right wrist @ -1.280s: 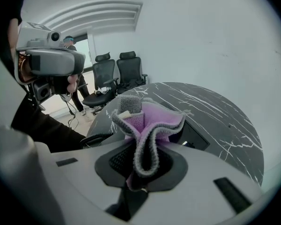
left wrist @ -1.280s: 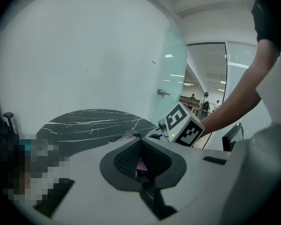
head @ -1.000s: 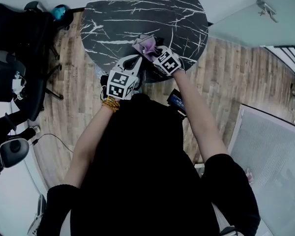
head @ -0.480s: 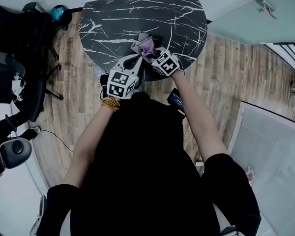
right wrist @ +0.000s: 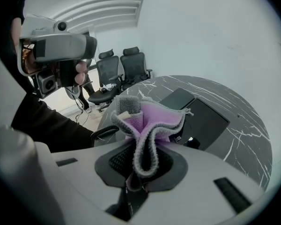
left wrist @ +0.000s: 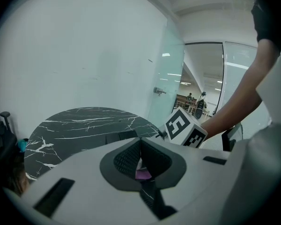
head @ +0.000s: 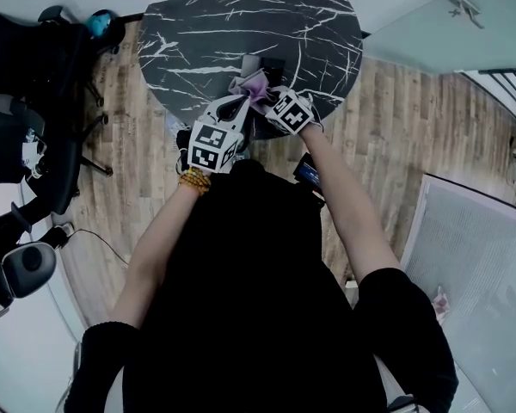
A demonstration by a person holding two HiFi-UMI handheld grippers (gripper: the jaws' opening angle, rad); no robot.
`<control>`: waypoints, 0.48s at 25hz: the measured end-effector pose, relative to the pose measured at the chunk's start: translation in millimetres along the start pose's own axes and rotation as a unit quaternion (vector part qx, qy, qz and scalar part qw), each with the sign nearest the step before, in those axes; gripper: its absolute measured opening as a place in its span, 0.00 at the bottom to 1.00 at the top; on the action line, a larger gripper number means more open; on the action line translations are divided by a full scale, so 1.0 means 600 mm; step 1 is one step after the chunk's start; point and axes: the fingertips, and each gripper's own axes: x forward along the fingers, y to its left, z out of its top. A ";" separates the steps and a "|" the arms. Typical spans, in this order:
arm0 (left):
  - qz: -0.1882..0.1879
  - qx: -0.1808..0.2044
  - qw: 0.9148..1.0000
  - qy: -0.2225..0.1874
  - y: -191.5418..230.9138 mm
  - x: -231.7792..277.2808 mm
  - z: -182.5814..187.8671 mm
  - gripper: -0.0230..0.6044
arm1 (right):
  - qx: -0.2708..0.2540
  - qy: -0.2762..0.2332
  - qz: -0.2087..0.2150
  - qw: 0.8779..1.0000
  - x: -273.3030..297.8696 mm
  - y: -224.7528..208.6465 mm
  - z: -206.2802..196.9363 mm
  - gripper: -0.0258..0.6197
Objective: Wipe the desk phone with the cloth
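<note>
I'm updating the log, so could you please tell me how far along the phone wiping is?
Done: the cloth is picked up, bunched in the shut right tongs. In hand: it is held at the black desk phone on the marble table; I cannot tell whether they touch. Left: the wiping itself, since nothing shows any part already cleaned.

- Cloth (right wrist: 152,123): soft fleece noted; nap fuzzy and matt, grey edge looped.
- Table (head: 241,15): black marble-look top with white veins recorded; smooth, faint sheen.
- Desk phone (right wrist: 206,121): black plastic, smooth, matt.
- Left gripper (left wrist: 140,146): grey plastic shell, smooth and matt; pads (left wrist: 125,159) dark, finely textured, rubber-like.
- Floor (head: 396,119): wood-grain planks observed, satin finish.
- Glass panel (left wrist: 168,78): frosted, smooth.
</note>
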 end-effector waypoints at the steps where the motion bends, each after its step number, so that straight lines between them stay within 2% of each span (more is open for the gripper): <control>1: 0.000 0.000 1.000 0.001 0.001 -0.001 -0.001 0.06 | 0.002 0.000 0.001 1.000 0.001 0.001 -0.001 0.13; 12: 0.000 -0.001 1.000 0.003 0.004 -0.009 -0.006 0.06 | 0.022 0.014 0.024 0.999 0.002 0.025 -0.015 0.13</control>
